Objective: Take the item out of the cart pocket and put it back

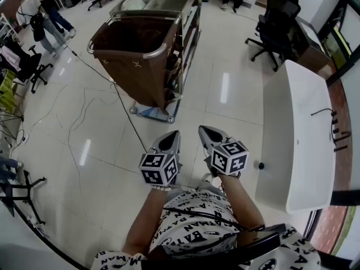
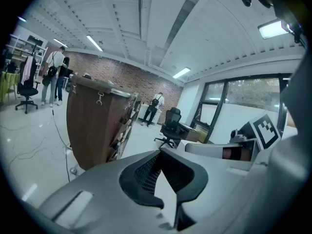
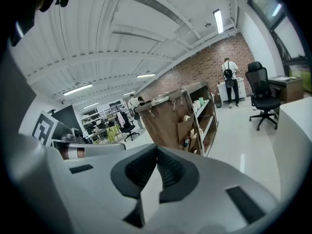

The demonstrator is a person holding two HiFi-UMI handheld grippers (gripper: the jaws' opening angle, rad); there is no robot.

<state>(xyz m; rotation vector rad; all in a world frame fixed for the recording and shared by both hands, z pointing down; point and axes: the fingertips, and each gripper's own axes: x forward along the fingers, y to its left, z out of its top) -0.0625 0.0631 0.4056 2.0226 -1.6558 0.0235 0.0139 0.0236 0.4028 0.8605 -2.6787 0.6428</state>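
Note:
The housekeeping cart with its brown bag stands on the tiled floor ahead of me, well out of reach. My left gripper and right gripper hover side by side near my body, tips pointing toward the cart. Both are shut with nothing between the jaws. In the left gripper view the closed left gripper faces the bag. In the right gripper view the closed right gripper faces the cart's side, where brown pockets hold small items too small to make out.
A white table runs along my right, with black office chairs behind it. A black cable trails across the floor from the cart toward me. People and chairs occupy the far left.

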